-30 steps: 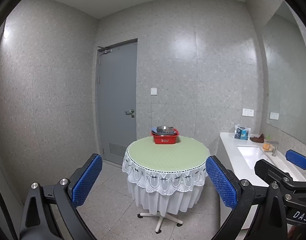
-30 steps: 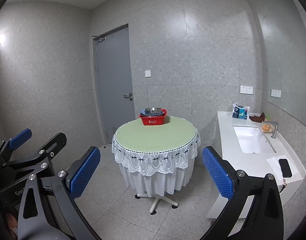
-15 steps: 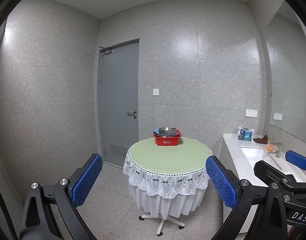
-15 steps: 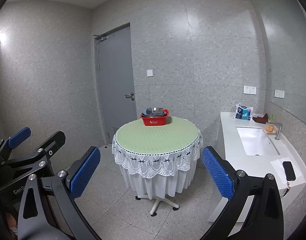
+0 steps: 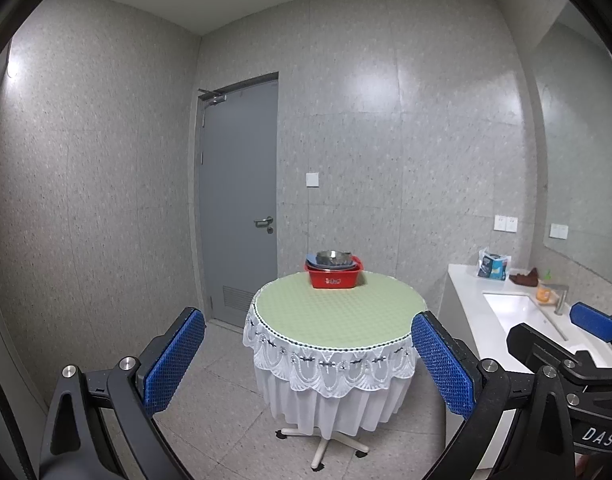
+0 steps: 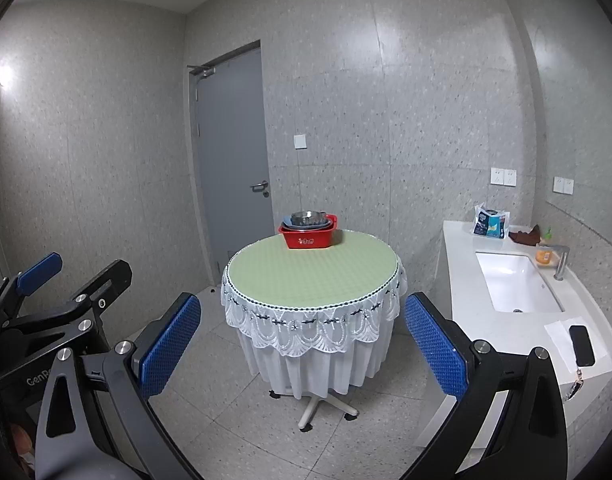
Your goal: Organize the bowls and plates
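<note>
Since a second ago both of my cameras have tipped a little, so the round table (image 5: 338, 312) sits lower in the left view and more of the ceiling shows, while nothing on it has shifted. On the far side of that table, near the edge toward the grey door (image 5: 242, 200), stands the red basin (image 5: 333, 278), and stacked inside it I see a blue plate or shallow dish (image 5: 318, 263) with a steel bowl (image 5: 333, 257) on top; how many pieces lie under them I cannot tell. Nearer me the table's green top is bare, ringed by a white lace cloth (image 5: 330, 364) that hangs over a white star-shaped foot. To the right of the table runs a white counter (image 6: 462, 272) with a sink (image 6: 514, 284), a blue-and-white packet (image 6: 490, 224) at its far end, an orange item (image 6: 543, 256) by the tap, and a dark phone (image 6: 582, 346) on a sheet of paper at its near end. My left gripper (image 5: 306, 364) hangs well short of the table with its blue pads spread wide and nothing between them. My right gripper (image 6: 302, 348) is likewise wide apart and empty, beside the left one.
</note>
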